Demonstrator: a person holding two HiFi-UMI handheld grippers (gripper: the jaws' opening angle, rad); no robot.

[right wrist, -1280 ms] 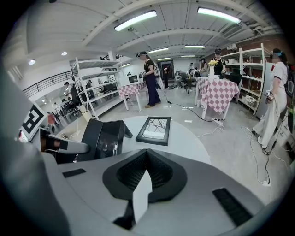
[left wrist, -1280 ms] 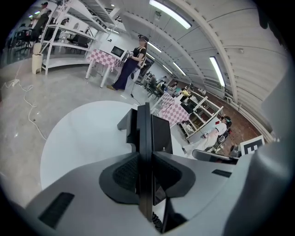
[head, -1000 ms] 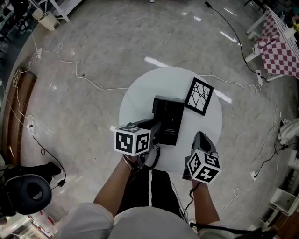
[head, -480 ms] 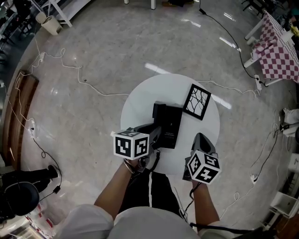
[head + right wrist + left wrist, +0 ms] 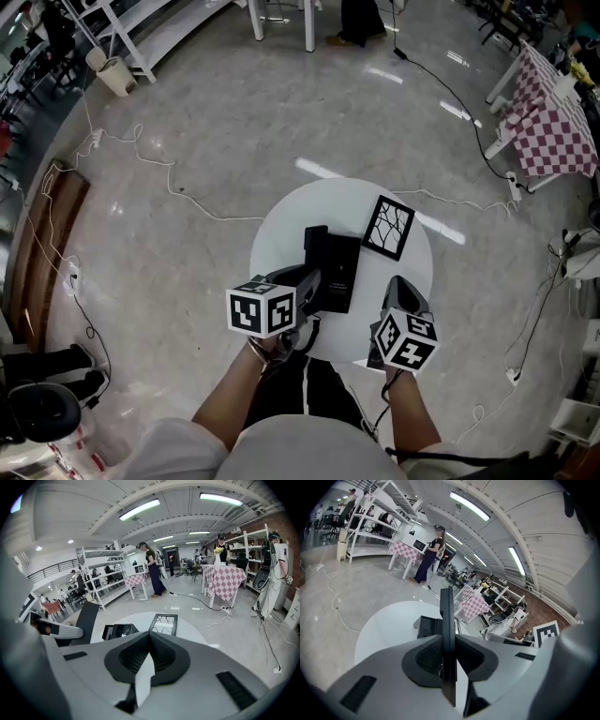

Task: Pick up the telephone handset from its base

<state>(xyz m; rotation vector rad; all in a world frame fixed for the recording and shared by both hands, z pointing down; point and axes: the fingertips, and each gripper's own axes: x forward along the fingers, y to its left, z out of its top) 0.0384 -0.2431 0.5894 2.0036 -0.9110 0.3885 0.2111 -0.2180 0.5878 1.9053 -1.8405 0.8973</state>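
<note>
A black telephone base sits on a round white table. My left gripper is shut on the black handset, holding it over the base's left side. In the left gripper view the handset stands edge-on as a thin slab between the pads of the left gripper, with the base behind it. My right gripper hovers over the table's near right edge, shut with nothing in it. From the right gripper view I see the base and the raised handset at left.
A black-framed picture of branches lies on the table right of the base, also visible as the frame. White cables trail over the floor. A checked-cloth table stands far right and white shelving far left.
Both grippers have risen a little, the left one carrying the handset higher above the base. The table now looks smaller and lower in the head view.
</note>
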